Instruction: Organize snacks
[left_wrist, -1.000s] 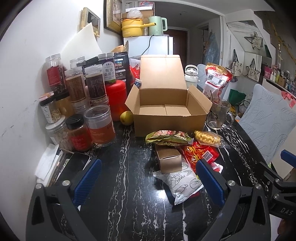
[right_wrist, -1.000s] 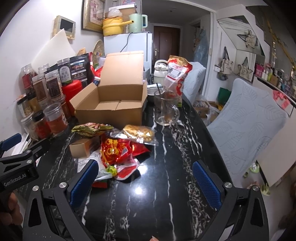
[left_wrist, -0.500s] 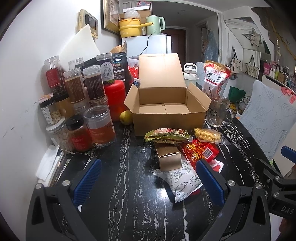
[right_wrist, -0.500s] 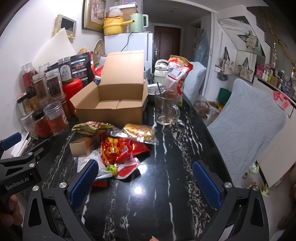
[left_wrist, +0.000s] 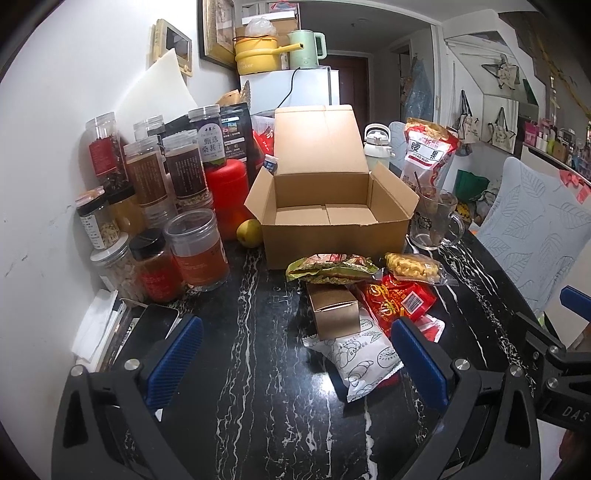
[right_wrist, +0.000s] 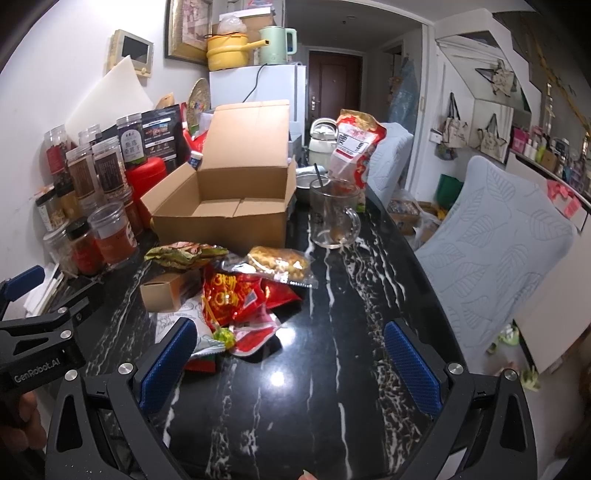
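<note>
Both tongs held low over the black marbled table (left_wrist: 258, 369), nothing in either.

My left gripper (left_wrist: 295, 358): jaws spread wide, blue pads at lower left and lower right of its frame. Between them, right of centre, lies the white pastry packet (left_wrist: 360, 356), its lower end near the right pad (left_wrist: 419, 360). The small brown carton (left_wrist: 334, 310) rests on the packet's upper end. Above that, the green foil packet (left_wrist: 332, 267) touches the front wall of the open cardboard box (left_wrist: 332, 236), which sits mid-frame, lid standing up. The red snack bag (left_wrist: 397, 301) and the clear bag of yellow puffs (left_wrist: 413, 267) lie right of the carton.

My right gripper (right_wrist: 288, 354): jaws also wide apart, empty. The snack pile lies in the centre-left of its frame; the left pad (right_wrist: 168, 363) covers part of the white packet (right_wrist: 177, 317). A lime-green round thing (right_wrist: 223, 338) sits among the red wrappers; cannot make out what it is.

Jars (left_wrist: 195, 247) crowd the left of the frame, overlapping, labels mostly unreadable. Glass mug (right_wrist: 332, 218) right of the box; contents unclear. My left gripper's body is cut off at the left edge of the right view.
</note>
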